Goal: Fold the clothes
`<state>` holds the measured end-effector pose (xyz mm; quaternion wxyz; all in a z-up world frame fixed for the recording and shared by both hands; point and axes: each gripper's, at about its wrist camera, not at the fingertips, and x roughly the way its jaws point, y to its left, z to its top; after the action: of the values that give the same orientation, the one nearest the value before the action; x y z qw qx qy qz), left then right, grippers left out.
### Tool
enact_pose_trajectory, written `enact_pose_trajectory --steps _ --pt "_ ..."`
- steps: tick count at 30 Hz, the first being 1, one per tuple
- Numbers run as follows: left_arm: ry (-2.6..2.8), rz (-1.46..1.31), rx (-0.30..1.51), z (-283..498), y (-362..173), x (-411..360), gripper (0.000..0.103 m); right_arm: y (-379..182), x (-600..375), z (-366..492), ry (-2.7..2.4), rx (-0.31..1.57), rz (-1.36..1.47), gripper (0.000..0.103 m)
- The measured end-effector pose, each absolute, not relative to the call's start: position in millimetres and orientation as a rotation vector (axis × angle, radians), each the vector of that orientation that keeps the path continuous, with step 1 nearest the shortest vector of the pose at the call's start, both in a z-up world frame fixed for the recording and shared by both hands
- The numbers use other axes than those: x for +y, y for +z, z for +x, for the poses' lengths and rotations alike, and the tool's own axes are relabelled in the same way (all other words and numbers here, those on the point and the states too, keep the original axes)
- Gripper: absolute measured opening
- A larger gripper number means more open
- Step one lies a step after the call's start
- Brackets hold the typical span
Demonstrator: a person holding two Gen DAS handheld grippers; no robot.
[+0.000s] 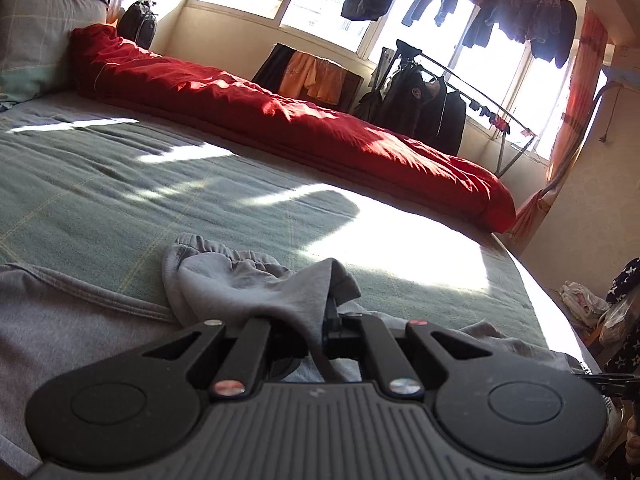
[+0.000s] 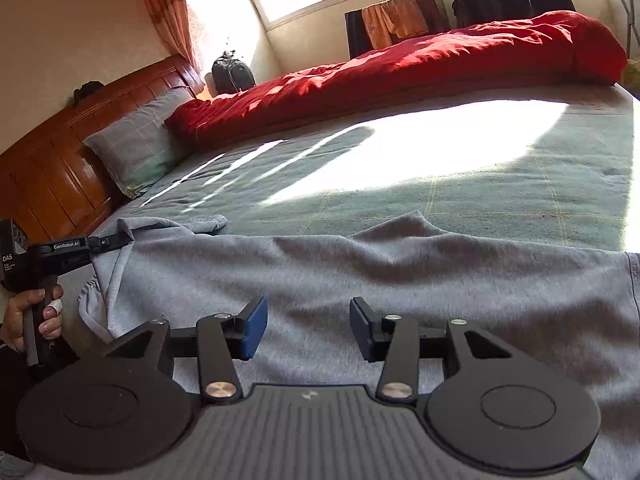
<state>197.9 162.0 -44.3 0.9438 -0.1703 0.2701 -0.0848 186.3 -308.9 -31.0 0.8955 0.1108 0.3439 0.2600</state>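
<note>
Pretty clearly a bedroom in someone's home: big bed with a green checked cover [image 2: 460, 208], glossy brown wooden headboard [image 2: 52, 160], grey checked pillow [image 2: 136, 148], rumpled red duvet [image 1: 280, 120], and dark jackets hung to dry across the sunny window [image 1: 520, 12].

1. Bed [image 2: 460, 200]: the green cover lies bare from 11 to 1 o'clock of the right gripper [image 2: 308, 330]; open passage there.
2. Grey garment [image 2: 360, 272]: spread across the near bed beneath and ahead of the right gripper; a raised fold stands at 12 o'clock.
3. Red quilt [image 2: 400, 68]: a long ridge along the far bed edge, blocking 12 to 2 o'clock.
4. Pillow [image 2: 136, 140] and headboard [image 2: 52, 160]: close off 10 o'clock.
5. Left gripper [image 2: 120, 242]: occupies 9 o'clock, clamped on the garment's edge.
</note>
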Motion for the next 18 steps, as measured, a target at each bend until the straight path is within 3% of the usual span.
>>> enact_pose_trajectory --steps 4,10,18 --pt "-0.144 -0.397 0.687 215 -82 173 0.004 -38 -306 186 0.538 0.743 0.223 0.05" --pt "-0.148 -0.424 0.712 207 -93 184 0.015 -46 -301 184 0.527 0.796 0.17 0.052" --pt "-0.107 -0.284 0.746 178 -68 180 0.038 -53 -296 183 0.509 0.826 0.135 0.058"
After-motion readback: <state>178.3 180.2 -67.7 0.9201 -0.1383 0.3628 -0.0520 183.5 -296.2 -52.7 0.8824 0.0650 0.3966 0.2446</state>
